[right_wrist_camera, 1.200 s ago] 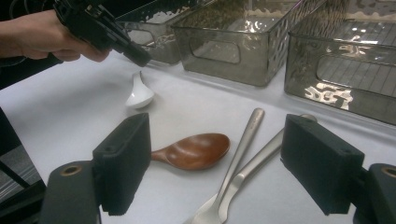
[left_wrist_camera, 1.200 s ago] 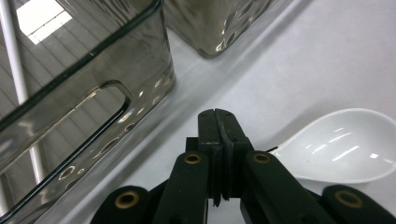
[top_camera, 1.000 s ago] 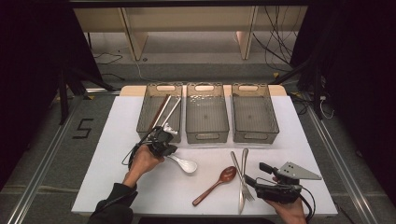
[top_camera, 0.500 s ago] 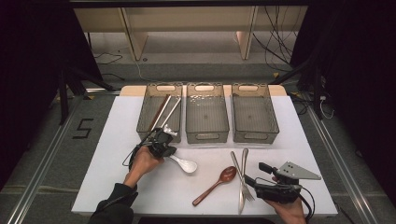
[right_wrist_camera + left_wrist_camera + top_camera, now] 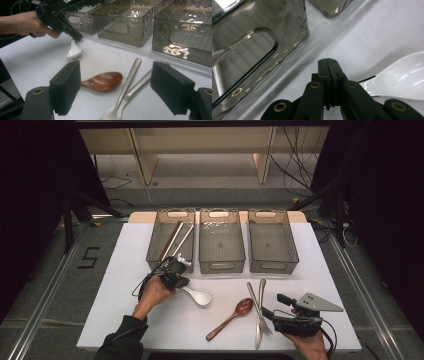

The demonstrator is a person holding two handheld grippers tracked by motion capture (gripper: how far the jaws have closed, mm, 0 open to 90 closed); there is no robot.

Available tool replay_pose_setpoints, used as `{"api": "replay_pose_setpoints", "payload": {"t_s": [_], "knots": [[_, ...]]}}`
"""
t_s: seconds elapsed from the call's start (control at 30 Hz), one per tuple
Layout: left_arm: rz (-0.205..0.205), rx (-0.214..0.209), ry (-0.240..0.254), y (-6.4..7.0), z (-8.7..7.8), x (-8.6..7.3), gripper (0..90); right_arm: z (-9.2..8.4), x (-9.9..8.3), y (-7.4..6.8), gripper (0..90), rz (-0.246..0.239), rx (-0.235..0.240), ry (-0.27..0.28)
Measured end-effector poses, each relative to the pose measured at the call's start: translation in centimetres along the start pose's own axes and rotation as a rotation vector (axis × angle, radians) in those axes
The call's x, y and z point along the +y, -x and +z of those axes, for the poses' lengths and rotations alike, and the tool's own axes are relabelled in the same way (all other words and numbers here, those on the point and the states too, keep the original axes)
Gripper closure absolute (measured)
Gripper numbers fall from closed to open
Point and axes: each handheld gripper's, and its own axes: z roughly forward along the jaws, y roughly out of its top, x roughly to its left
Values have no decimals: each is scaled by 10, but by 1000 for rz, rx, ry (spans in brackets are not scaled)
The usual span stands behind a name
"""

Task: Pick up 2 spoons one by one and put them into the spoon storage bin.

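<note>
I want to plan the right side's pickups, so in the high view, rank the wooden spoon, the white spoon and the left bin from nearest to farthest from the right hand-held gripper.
1. Wooden spoon: just left of the right hand-held gripper, beyond the metal cutlery.
2. White spoon: farther left, by the left hand-held gripper.
3. Left bin: far back left, holding chopsticks.

White table top (image 5: 125, 305) carrying three clear grey bins in a row along its far side. Left bin (image 5: 159, 245) holds a pair of chopsticks (image 5: 176, 239) lying lengthwise; middle bin (image 5: 221, 242) and right bin (image 5: 272, 242) stand beside it. Near the front edge: one brown wooden spoon (image 5: 234, 314), bowl upward, and just to its right two metal pieces, a fork (image 5: 260, 317) among them, handles crossing. Grey floor around, marked with a "5" (image 5: 90, 258).
</note>
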Motion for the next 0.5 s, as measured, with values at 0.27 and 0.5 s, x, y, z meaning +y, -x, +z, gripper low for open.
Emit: {"api": "replay_pose_setpoints", "payload": {"t_s": [0.27, 0.5], "knots": [[17, -9, -45, 2, -3, 0, 892, -2, 0, 0, 252, -2, -4, 4], [27, -21, -91, 8, -8, -4, 892, -4, 0, -2, 252, -6, -10, 10]]}}
